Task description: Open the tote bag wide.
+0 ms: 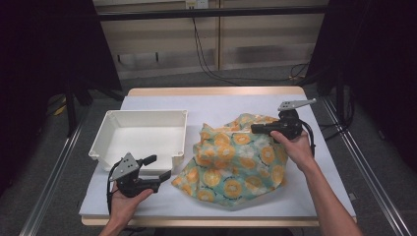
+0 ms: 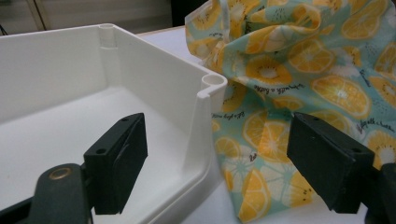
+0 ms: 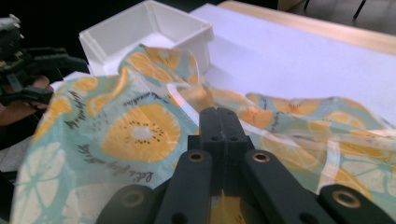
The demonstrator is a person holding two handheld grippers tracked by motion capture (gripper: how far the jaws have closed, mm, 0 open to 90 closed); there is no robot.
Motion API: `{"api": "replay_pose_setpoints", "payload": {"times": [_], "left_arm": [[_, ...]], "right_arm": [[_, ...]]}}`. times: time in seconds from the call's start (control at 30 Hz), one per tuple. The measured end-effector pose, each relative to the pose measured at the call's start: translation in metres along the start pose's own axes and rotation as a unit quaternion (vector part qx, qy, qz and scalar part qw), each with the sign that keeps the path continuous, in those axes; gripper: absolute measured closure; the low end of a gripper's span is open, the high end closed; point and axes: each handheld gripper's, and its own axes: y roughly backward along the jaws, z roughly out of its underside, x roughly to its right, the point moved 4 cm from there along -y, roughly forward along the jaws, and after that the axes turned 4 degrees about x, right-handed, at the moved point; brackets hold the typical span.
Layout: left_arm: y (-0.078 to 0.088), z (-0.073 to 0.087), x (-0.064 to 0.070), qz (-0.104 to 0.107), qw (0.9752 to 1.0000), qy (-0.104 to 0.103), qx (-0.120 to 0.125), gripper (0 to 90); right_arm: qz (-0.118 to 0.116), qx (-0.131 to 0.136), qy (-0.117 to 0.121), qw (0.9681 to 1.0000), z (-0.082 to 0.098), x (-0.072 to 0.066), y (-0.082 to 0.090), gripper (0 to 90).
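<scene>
A teal cloth [image 1: 231, 157] printed with orange slices lies bunched on the white table cover, right of a white tray [image 1: 147, 113]. My right gripper [image 1: 253, 129] is at the cloth's far right part, shut on a fold that it holds up off the table. In the right gripper view the jaws [image 3: 219, 114] meet on the cloth [image 3: 130, 130]. My left gripper [image 1: 158, 167] rests open near the tray's front right corner, close to the cloth's left edge. Its view shows the tray wall [image 2: 154, 79] and the cloth [image 2: 303, 70] beyond the wide-apart jaws, with nothing gripped.
The tray [image 3: 144, 23] is empty. The left gripper [image 3: 18, 56] and its hand appear at the left edge of the right gripper view. A wooden table edge [image 1: 216, 91] runs along the back, and cables lie on the floor behind.
</scene>
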Motion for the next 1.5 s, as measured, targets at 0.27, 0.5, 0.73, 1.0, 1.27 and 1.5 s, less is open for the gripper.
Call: {"api": "replay_pose_setpoints", "payload": {"times": [0.27,0.5,0.73,1.0,1.27,1.5], "left_arm": [[-0.001,-0.010,0.004,0.010,0.9998,-0.004,0.014,25.6],[-0.006,-0.020,0.015,0.030,0.9993,-0.009,0.021,32.3],[-0.016,-0.043,0.032,0.058,0.9971,-0.033,0.037,39.0],[-0.042,-0.071,0.054,0.096,0.9928,-0.040,0.059,41.2],[-0.067,-0.089,0.077,0.126,0.9877,-0.058,0.072,35.7],[-0.092,-0.079,0.082,0.147,0.9860,-0.062,0.050,31.0]], "right_arm": [[-0.010,0.032,0.014,0.9993,-0.015,-0.016,0.022,90.0],[-0.016,0.043,0.046,0.9979,-0.028,-0.043,0.034,90.0],[-0.037,0.067,0.060,0.9952,-0.036,-0.069,0.047,90.0],[-0.055,0.071,0.079,0.9929,-0.033,-0.097,0.052,90.0],[-0.069,0.070,0.085,0.9916,-0.021,-0.115,0.054,90.0],[-0.080,0.060,0.087,0.9911,-0.006,-0.129,0.054,90.0]]}}
